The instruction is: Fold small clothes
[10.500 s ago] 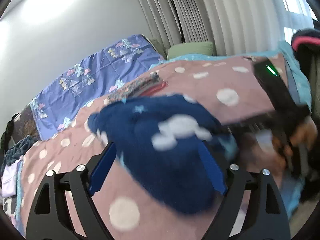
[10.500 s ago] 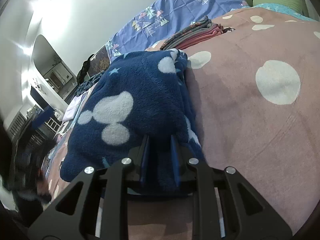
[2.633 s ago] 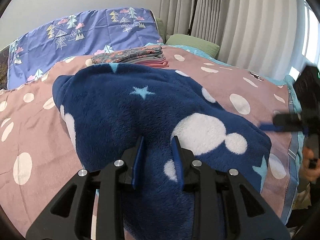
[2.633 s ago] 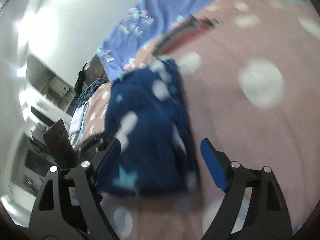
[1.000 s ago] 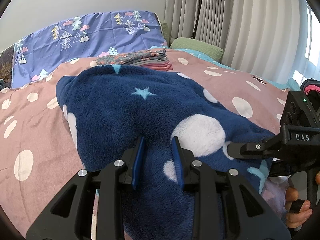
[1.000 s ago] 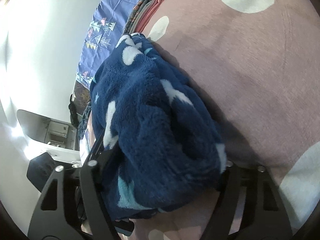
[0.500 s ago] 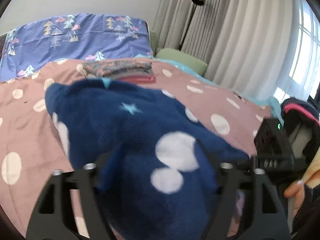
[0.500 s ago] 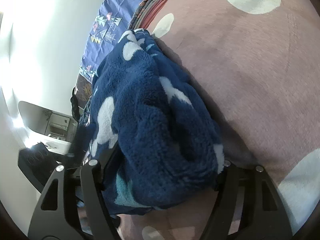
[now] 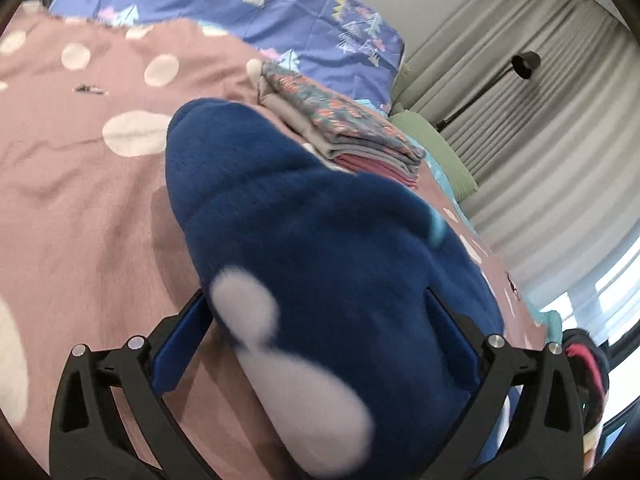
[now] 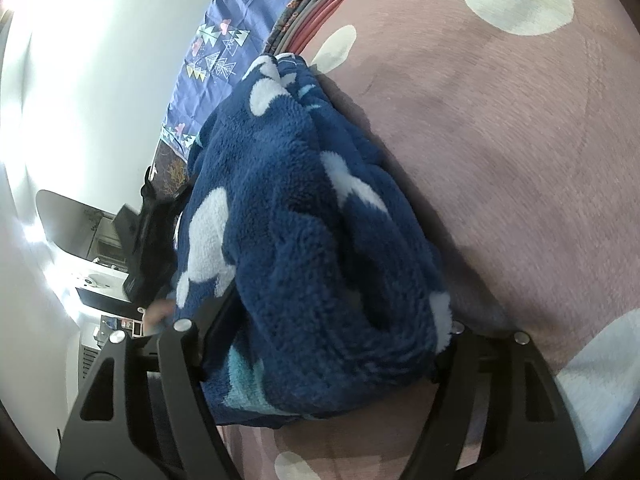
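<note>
A navy fleece garment [image 9: 320, 240] with white blobs and pale stars lies bunched on the pink dotted bedspread [image 9: 80, 184]. My left gripper [image 9: 316, 320] is open wide, its blue fingers either side of the garment's near end, which bulges up between them. In the right wrist view the same garment [image 10: 304, 216] is a thick folded bundle. My right gripper [image 10: 320, 332] is open wide around the bundle's near edge; its fingertips are hidden by the fleece.
A stack of folded clothes [image 9: 340, 128] lies just beyond the garment, also in the right wrist view [image 10: 316, 12]. A purple patterned pillow [image 9: 248, 12], a green pillow [image 9: 436, 148], curtains and a floor lamp [image 9: 524, 64] stand behind.
My left gripper, shut on the fleece a second ago, has opened wide and tilted down closer over it. My right gripper stays open around the bundle's edge.
</note>
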Motion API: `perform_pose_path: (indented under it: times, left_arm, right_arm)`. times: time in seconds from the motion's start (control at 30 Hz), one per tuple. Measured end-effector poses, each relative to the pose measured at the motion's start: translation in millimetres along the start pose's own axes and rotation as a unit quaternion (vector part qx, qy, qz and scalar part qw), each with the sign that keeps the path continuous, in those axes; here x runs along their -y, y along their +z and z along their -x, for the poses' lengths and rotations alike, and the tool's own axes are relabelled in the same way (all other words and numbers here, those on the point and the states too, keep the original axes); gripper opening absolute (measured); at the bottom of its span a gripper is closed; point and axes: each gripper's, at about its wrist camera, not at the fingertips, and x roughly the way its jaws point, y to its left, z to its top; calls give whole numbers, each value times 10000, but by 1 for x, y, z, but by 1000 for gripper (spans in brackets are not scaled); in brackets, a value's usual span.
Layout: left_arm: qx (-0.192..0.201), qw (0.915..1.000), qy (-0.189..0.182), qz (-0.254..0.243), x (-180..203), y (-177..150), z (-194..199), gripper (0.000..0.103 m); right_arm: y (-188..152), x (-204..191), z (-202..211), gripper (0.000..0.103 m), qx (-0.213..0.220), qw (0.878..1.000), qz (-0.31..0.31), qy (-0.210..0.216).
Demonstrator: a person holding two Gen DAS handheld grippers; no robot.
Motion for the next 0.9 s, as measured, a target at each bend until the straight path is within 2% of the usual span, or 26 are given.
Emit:
perform_pose_path:
  times: [0.13, 0.5, 0.6, 0.8, 0.9]
  left_arm:
    - [-208, 9994, -270, 49, -11, 11, -21, 102]
    - [-243, 9982, -328, -430, -9, 27, -46, 101]
    - [-282, 9974, -412, -513, -9, 25, -45, 91]
    - [-128, 9963, -146, -841, 5, 19, -28, 74]
    - [127, 9946, -101, -1023, 19, 16, -7, 63]
  right_arm:
    - [-2, -2, 0, 74, 76, 9999, 58, -49]
    - [-4, -2, 1, 76, 113, 9999, 102, -70]
    - [-5, -4, 2, 76, 156, 9996, 186, -135]
    - [-7, -11, 6, 72, 277, 9982, 437, -308]
    - [-8, -25, 13, 57, 414, 9949, 828, -406]
